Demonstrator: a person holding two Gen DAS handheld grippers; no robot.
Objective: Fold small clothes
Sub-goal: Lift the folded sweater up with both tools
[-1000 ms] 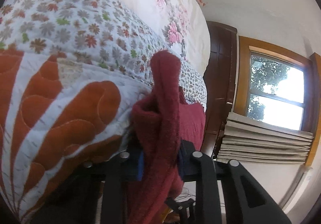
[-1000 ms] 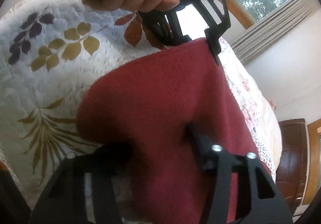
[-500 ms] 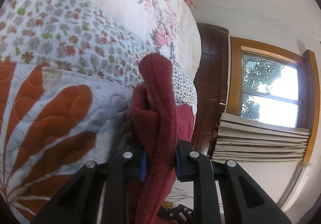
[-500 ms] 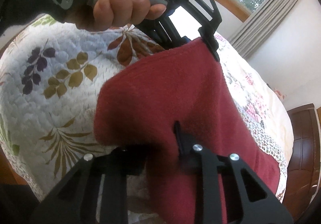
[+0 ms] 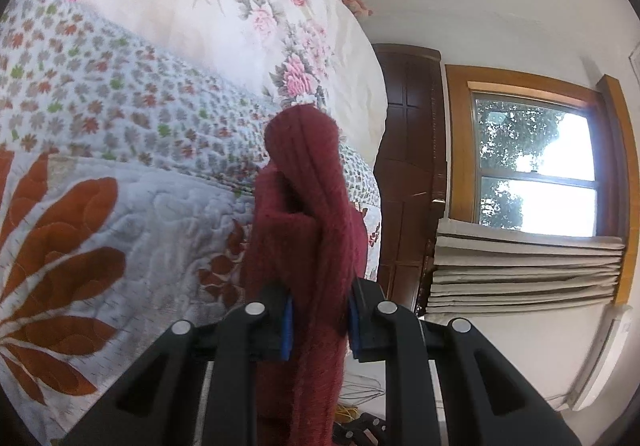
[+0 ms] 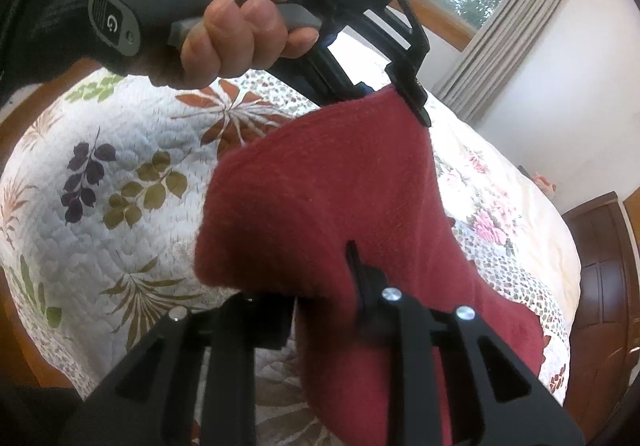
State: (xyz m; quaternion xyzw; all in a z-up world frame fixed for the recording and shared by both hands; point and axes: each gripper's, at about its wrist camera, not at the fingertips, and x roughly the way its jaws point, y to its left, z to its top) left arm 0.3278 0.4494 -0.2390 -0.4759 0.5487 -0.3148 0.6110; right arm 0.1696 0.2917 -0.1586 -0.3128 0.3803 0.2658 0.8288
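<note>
While both grippers hold one dark red knitted garment in the air over a bed, the scene reads as follows.

Garment: the red garment (image 6: pixel 332 206) hangs between the two grippers, stretched into a sloping sheet above the quilt (image 6: pixel 120 182), not lying on it.

Left gripper: the left gripper (image 5: pixel 318 310) is clenched on a bunched edge of the cloth, blue pads pressed to either side. In the right wrist view a person's hand (image 6: pixel 236 26) grips its handle, high and ahead.

Right gripper: the right gripper (image 6: pixel 332 310) pinches the nearer edge; cloth drapes over its fingers, so the pads are hidden.

Change: compared with a second ago, the left gripper sits higher and farther from the right one, and more quilt shows beneath the cloth.

Meaning: the garment seems lifted and spread, probably ready to be laid flat for a fold.

Surroundings: a floral bedspread (image 5: pixel 248 6), dark wooden furniture (image 5: pixel 412 166), a window (image 5: pixel 532 166).
</note>
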